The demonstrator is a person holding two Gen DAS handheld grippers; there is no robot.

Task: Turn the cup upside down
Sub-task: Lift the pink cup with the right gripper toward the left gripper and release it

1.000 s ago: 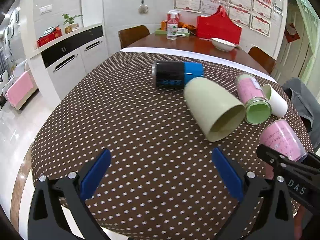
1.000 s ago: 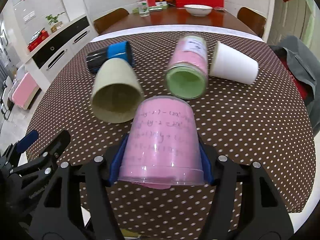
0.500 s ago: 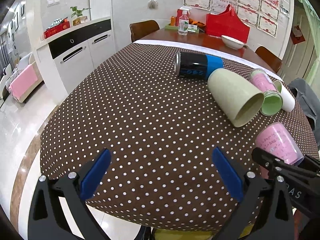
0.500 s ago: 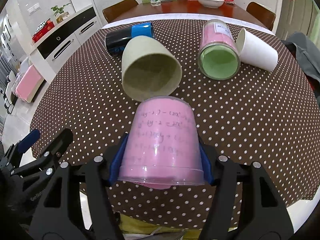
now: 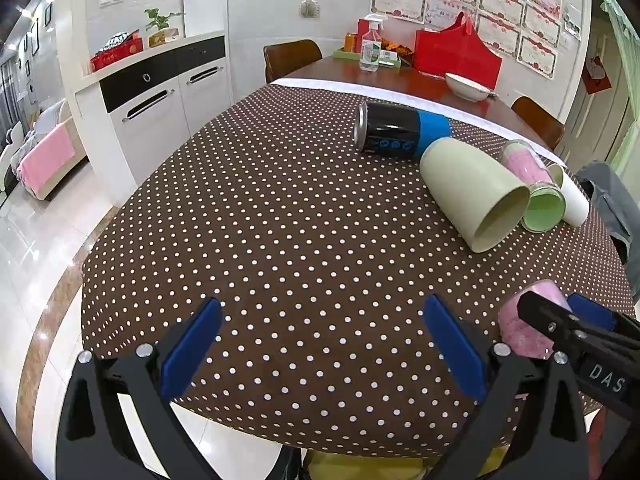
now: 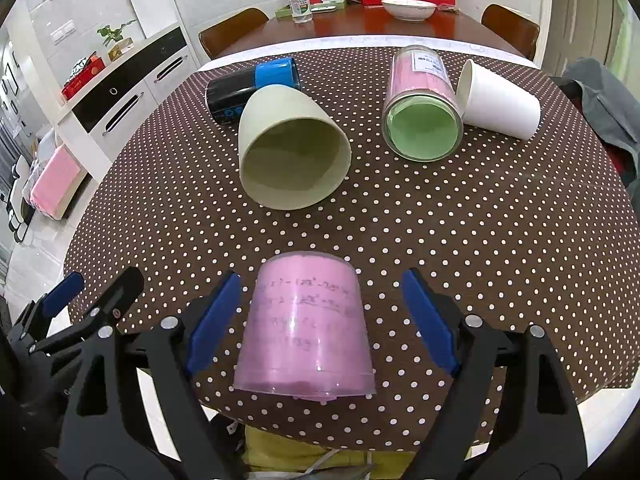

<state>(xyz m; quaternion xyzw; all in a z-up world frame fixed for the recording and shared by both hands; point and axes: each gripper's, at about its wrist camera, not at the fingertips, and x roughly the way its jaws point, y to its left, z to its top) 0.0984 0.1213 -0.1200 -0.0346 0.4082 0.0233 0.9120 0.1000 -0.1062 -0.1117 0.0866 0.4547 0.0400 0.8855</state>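
A clear cup with a pink lining and handwriting (image 6: 306, 326) stands upside down near the front edge of the dotted brown tablecloth (image 6: 480, 240). My right gripper (image 6: 320, 320) is open, its blue pads (image 6: 214, 318) apart from the cup on both sides. In the left wrist view the cup (image 5: 524, 330) shows at the far right, partly hidden behind the right gripper. My left gripper (image 5: 320, 346) is open and empty above the table's front edge.
A cream cup (image 6: 292, 148), a black and blue can (image 6: 250, 88), a pink jar with green inside (image 6: 420, 116) and a white paper cup (image 6: 500, 106) lie on their sides further back. A bowl (image 6: 408, 8) and red bag stand beyond.
My right gripper has opened and let go of the pink cup, which now stands upside down on the cloth. Both grippers have drawn back toward the front edge.
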